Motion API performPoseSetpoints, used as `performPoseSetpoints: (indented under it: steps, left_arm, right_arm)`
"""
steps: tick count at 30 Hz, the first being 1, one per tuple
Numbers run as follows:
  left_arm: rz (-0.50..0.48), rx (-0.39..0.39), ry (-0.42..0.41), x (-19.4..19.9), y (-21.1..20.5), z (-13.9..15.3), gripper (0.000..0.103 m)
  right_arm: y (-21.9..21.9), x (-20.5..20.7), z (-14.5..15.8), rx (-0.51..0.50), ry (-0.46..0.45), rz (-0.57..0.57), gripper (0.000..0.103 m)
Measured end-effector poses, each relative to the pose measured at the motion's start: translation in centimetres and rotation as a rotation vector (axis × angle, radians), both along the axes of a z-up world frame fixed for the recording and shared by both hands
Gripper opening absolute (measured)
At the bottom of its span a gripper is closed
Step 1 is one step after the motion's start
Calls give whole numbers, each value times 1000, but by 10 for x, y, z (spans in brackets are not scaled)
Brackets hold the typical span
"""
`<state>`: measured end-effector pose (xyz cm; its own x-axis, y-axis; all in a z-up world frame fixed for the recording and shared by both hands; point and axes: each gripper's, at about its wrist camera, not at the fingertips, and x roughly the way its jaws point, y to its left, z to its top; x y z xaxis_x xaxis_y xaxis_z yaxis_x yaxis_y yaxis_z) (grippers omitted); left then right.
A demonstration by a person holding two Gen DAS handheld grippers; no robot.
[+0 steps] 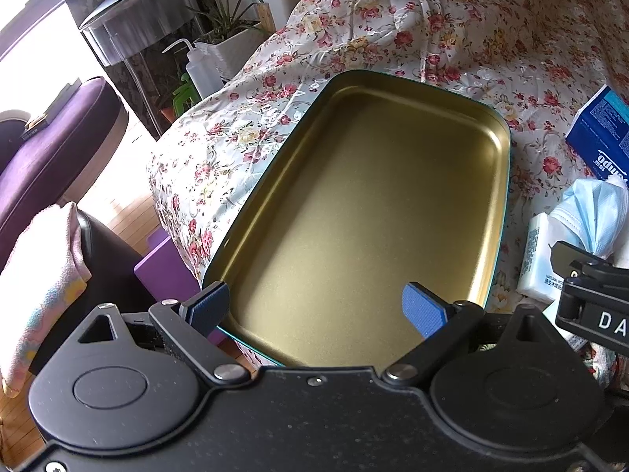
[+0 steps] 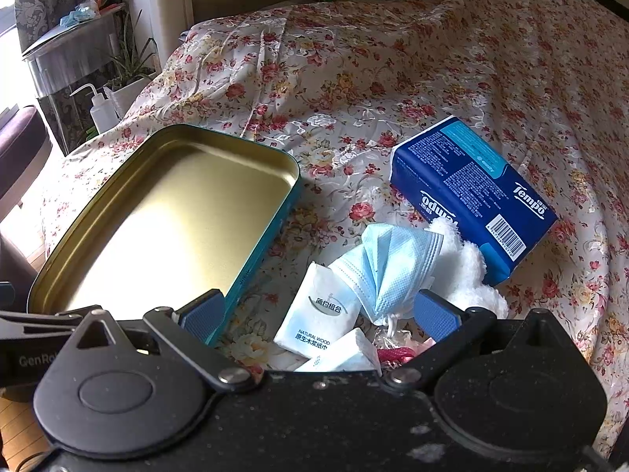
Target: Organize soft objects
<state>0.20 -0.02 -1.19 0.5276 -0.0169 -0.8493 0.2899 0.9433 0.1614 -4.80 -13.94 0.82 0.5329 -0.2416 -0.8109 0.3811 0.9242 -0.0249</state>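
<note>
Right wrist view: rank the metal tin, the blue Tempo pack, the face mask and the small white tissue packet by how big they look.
1. metal tin
2. blue Tempo pack
3. face mask and small white tissue packet: too alike to rank.

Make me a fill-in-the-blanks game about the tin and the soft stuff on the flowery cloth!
1. The gold inside of the tin holds ____.
2. The crumpled face mask is light ____ in colour.
3. The word printed on the dark blue tissue pack is ____.
4. The jaws of the right gripper are ____.

Missing words: nothing; blue; Tempo; open
</note>
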Motion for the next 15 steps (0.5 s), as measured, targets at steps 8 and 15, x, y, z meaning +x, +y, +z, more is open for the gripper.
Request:
performPoseSetpoints:
  steps: [8,15]
  left_arm:
    - [-1,-1,0,0,0,0,92]
    - [1,-2,4,-1,1,-1,92]
  right_arm:
    - [0,0,0,0,1,0,103]
    - [1,0,0,0,3,0,103]
